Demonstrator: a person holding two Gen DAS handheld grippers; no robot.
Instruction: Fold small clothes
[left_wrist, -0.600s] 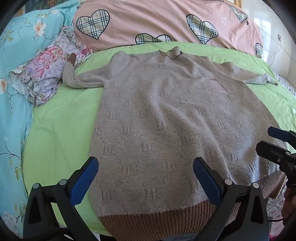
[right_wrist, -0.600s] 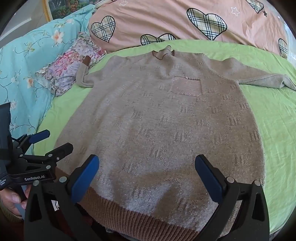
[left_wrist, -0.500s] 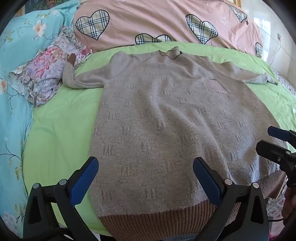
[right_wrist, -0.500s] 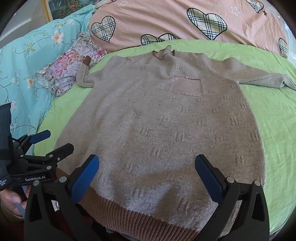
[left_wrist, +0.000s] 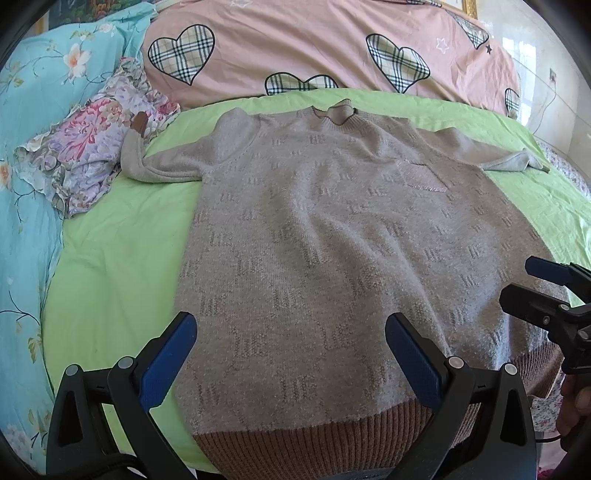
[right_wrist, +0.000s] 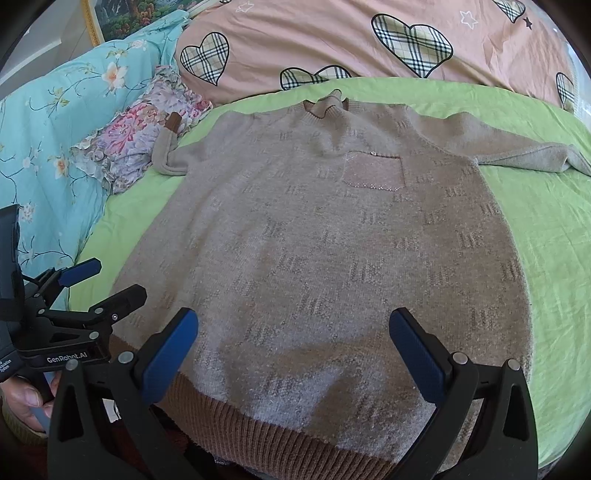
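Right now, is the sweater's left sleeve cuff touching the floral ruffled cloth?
Touching. In the right wrist view the grey knit sweater's brown cuff lies directly on the pink-and-purple floral ruffled cloth, overlapping its edge with no green sheet showing between.

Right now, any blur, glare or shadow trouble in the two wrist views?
Left wrist: sharp, strong fisheye bend with black corners, sweater evenly lit, bright washed-out wall top right. Right wrist: also sharp, same barrel distortion, a soft shadow across the sweater's lower part near the brown hem; pocket sequins glint slightly, no real glare.
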